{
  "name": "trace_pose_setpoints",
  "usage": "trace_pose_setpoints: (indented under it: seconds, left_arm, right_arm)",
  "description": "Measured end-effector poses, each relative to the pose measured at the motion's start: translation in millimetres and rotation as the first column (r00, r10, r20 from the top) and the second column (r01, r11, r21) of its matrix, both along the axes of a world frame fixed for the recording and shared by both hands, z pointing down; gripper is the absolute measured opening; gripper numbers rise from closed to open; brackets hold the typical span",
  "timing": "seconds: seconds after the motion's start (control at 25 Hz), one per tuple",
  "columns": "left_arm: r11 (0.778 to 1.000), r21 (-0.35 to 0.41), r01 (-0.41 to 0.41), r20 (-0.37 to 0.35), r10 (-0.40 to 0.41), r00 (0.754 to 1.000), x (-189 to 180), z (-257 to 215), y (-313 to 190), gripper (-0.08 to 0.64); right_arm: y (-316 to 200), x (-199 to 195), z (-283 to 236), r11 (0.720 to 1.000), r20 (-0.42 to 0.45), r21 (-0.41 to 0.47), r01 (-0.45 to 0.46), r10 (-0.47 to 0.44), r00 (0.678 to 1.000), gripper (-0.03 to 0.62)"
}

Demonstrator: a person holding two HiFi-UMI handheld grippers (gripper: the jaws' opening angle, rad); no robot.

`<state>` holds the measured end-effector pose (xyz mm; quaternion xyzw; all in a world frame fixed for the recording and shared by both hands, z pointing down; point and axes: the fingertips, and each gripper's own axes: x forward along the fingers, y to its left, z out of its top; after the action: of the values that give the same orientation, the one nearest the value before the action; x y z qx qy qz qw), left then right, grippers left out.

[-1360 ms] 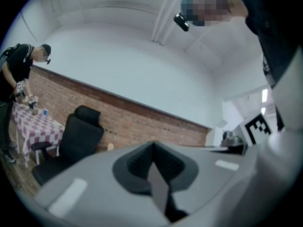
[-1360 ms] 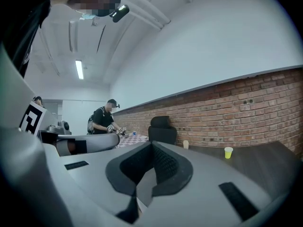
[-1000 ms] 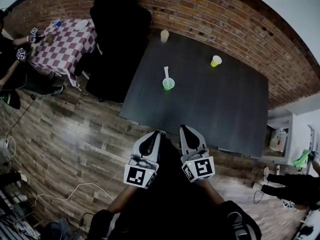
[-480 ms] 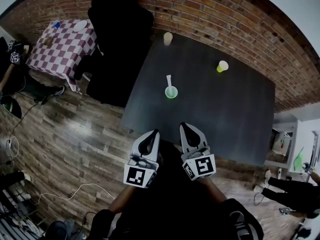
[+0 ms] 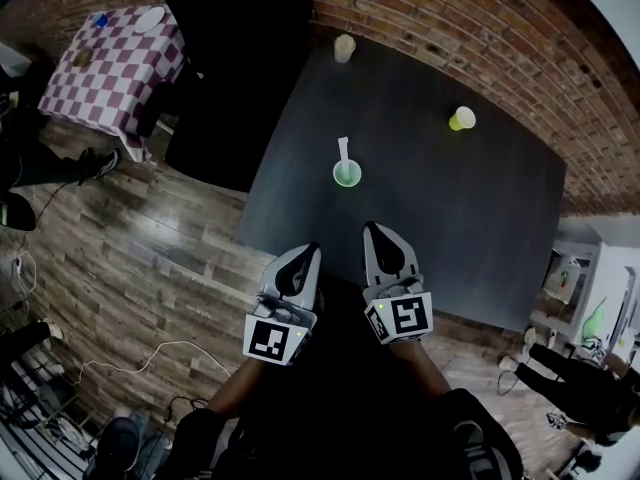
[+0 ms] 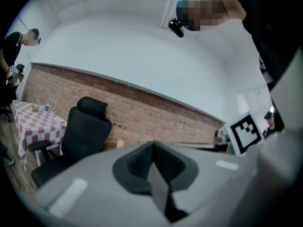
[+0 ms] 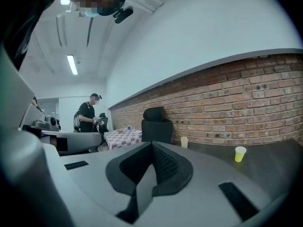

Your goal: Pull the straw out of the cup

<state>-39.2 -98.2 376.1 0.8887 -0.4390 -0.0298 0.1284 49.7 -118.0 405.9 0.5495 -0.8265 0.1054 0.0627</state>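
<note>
We look down from the person's head onto a dark worktop [image 5: 470,218] set against a brick wall. Near its middle stands a green cup [image 5: 347,175] with a white straw [image 5: 343,149] rising from it and leaning toward the wall, so the straw is not yet out. A yellow cup [image 5: 461,119] stands well apart to the right, and a pale cup [image 5: 344,48] sits at the far edge. Low in the picture, the left claw [image 5: 305,260] and the right claw [image 5: 378,240] are side by side over the worktop's near edge, well apart from the green cup. In its own view the left claw [image 6: 152,146] is clenched with nothing between its jaws, and the right claw [image 7: 151,148] is likewise clenched and empty. The green cup does not show in either gripper view. Compared with a second ago, the worktop fills more of the head view and the checked table [image 5: 105,73] at left has slid toward the picture's edge, while the claws keep the same place in the frame. We judge that the person is walking up to the worktop and that the reach has not begun. One claw must part its jaws before it can take the straw.
</note>
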Motion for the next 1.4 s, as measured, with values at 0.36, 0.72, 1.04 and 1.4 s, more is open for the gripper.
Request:
trace_pose_setpoints:
  seconds: [0.36, 0.72, 1.04, 1.4]
  left_arm:
    - [0.999, -0.047, 0.012, -0.001, -0.012, 1.000, 8, 31, -40, 0.004]
    - [0.994, -0.113, 0.008, 0.008, -0.007, 1.000, 16, 59, -68, 0.005]
    - [0.984, -0.180, 0.002, -0.003, -0.003, 1.000, 24, 85, -83, 0.004]
    - [0.974, -0.228, 0.005, 0.024, 0.001, 1.000, 31, 115, -105, 0.005]
  right_arm:
    - [-44, 1, 33, 0.997, -0.038, -0.078, 0.026, -0.029, 0.999, 0.006]
    - [-86, 9, 65, 0.991, -0.055, -0.132, 0.021, -0.028, 0.998, 0.006]
    - [-100, 13, 99, 0.978, -0.054, -0.210, 0.019, -0.031, 0.998, 0.008]
    - [-110, 19, 138, 0.958, -0.052, -0.283, 0.034, -0.051, 0.997, 0.008]
